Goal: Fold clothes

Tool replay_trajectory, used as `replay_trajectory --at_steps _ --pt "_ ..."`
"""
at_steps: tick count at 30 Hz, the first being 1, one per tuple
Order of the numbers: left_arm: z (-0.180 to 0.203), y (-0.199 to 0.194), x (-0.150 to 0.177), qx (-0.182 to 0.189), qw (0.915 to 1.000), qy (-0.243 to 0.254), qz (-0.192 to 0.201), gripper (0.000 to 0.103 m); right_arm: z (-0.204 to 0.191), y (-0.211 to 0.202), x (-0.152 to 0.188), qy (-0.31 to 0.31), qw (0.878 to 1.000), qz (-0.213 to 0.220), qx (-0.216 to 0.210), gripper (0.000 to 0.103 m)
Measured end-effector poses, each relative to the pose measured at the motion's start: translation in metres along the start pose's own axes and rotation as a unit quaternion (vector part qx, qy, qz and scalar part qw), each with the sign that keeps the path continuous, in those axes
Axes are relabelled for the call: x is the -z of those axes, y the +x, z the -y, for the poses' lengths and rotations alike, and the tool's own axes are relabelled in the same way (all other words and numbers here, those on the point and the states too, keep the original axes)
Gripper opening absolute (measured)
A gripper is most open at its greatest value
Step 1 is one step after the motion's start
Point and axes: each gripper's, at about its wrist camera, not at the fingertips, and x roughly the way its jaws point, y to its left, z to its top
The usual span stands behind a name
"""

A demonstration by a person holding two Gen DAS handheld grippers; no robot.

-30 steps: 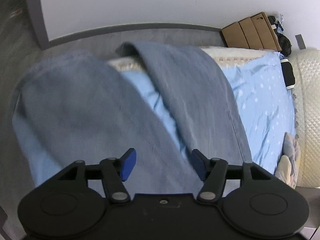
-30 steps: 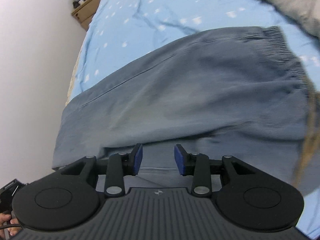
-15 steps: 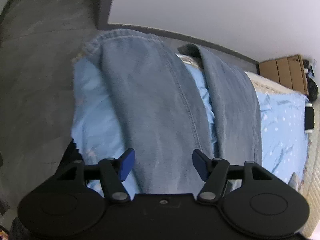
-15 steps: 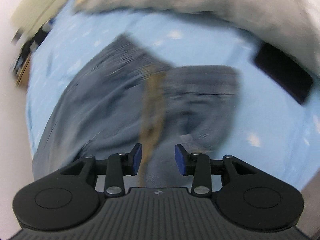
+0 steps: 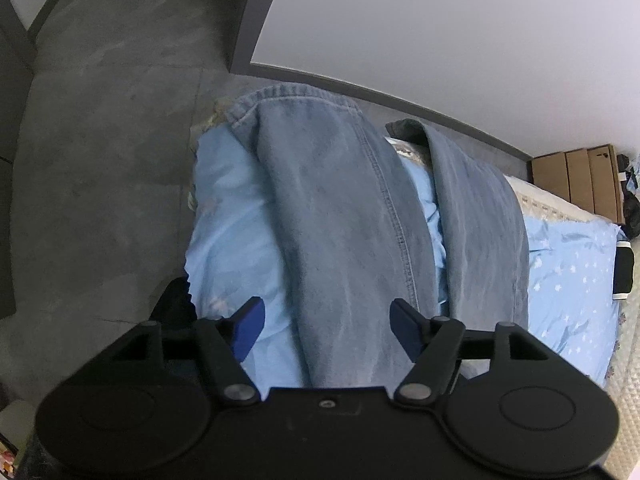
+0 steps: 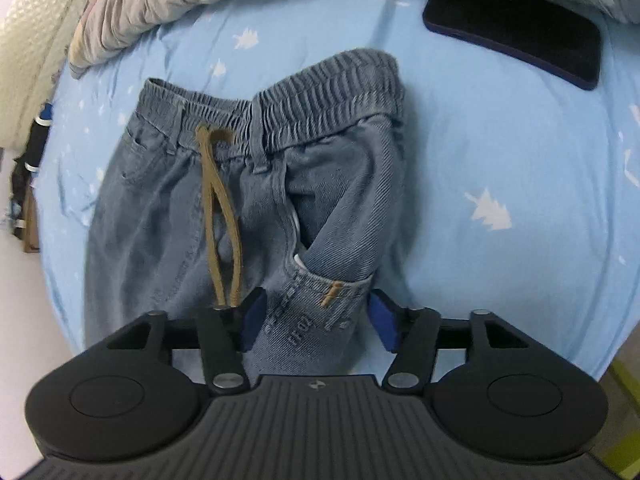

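Right hand-held gripper (image 6: 314, 320) hangs just over the hip pocket of the jeans (image 6: 248, 200), its jaws opening with denim between the pads but not pinched. Left hand-held gripper (image 5: 326, 326) is also opening, above one trouser leg (image 5: 340, 220), gripping nothing. The jeans lie along the bed (image 6: 500, 160), legs draped over its foot edge. Judged: spreading flat; next, pinch both hems and fold toward the waistband (image 6: 320, 80).
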Motion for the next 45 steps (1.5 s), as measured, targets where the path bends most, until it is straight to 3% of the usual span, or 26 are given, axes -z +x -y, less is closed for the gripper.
replay_trajectory --at_steps 4,6,13,19,25,27,29,30,31,36,39,45 --pt "-0.007 0.005 -0.002 0.001 0.9999 -0.014 -0.008 0.067 -0.001 -0.002 0.009 0.036 0.999 0.028 0.011 0.017" --pt "-0.009 0.013 -0.005 0.009 0.9996 -0.023 -0.013 0.067 -0.004 -0.009 0.011 0.045 0.998 0.034 0.008 0.012" --pt "-0.013 0.069 -0.02 0.039 0.997 -0.06 -0.03 0.067 -0.027 -0.034 0.011 0.016 0.999 0.043 0.027 0.01" --pt "-0.022 0.116 -0.042 0.013 0.9978 -0.055 -0.034 0.06 -0.061 -0.034 0.018 -0.009 0.995 0.057 0.084 0.01" --pt "-0.02 0.141 -0.051 -0.001 0.9967 -0.061 -0.053 0.05 -0.083 -0.034 0.021 -0.015 0.992 0.077 0.102 0.01" --pt "-0.015 0.142 -0.053 -0.011 0.9972 -0.053 -0.051 0.035 -0.087 -0.038 0.023 -0.015 0.991 0.08 0.106 0.01" --pt "-0.012 0.137 -0.056 -0.008 0.9972 -0.061 -0.041 0.026 -0.089 -0.039 0.023 -0.008 0.99 0.085 0.108 0.01" --pt "-0.009 0.135 -0.057 -0.009 0.997 -0.063 -0.044 0.012 -0.089 -0.04 0.024 -0.003 0.99 0.087 0.11 0.01" --pt "-0.007 0.133 -0.058 -0.011 0.9967 -0.065 -0.046 0.005 -0.09 -0.041 0.025 0.003 0.99 0.089 0.111 0.01" --pt "0.037 0.098 -0.061 0.029 0.999 -0.026 -0.021 0.004 -0.098 -0.051 0.021 0.032 0.99 0.099 0.098 0.009" --pt "0.074 0.077 -0.065 0.061 0.9973 -0.037 -0.016 0.004 -0.107 -0.06 0.015 0.048 0.988 0.115 0.095 0.009" --pt "0.16 0.068 -0.074 0.101 0.9948 0.0 -0.013 0.004 -0.14 -0.065 0.006 0.078 0.984 0.138 0.079 0.008"
